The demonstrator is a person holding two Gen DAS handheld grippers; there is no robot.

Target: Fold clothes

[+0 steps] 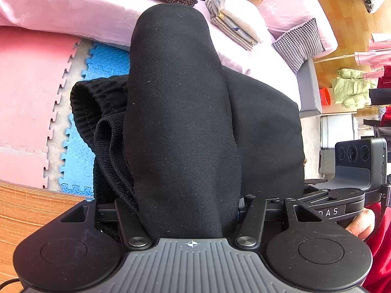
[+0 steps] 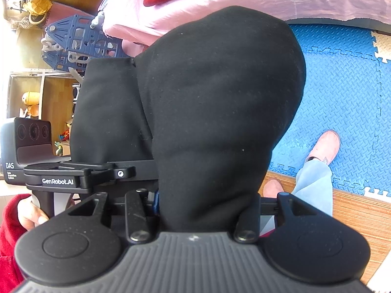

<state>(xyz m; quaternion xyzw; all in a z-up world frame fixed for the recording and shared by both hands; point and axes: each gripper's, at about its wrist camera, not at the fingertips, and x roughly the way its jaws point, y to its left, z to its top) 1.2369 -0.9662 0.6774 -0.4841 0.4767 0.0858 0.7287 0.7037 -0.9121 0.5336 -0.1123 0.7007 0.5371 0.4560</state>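
Now, garment: thick black knit cloth (image 1: pixel 180 122), bunched over both grippers.
Left gripper (image 1: pixel 185 210): seemingly clamped on cloth, fingertips hidden.
Right gripper (image 2: pixel 202 210): likewise.
Backdrop: pink bed sheet (image 1: pixel 73 7).

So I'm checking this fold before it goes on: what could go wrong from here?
The black garment drapes over both grippers' fingers and hides them, so either grip could be shallow and slip. Its ribbed cuff hangs loose on one side and may bunch into the fold. A folded pile already lies on the pink bed, so the garment might knock it.
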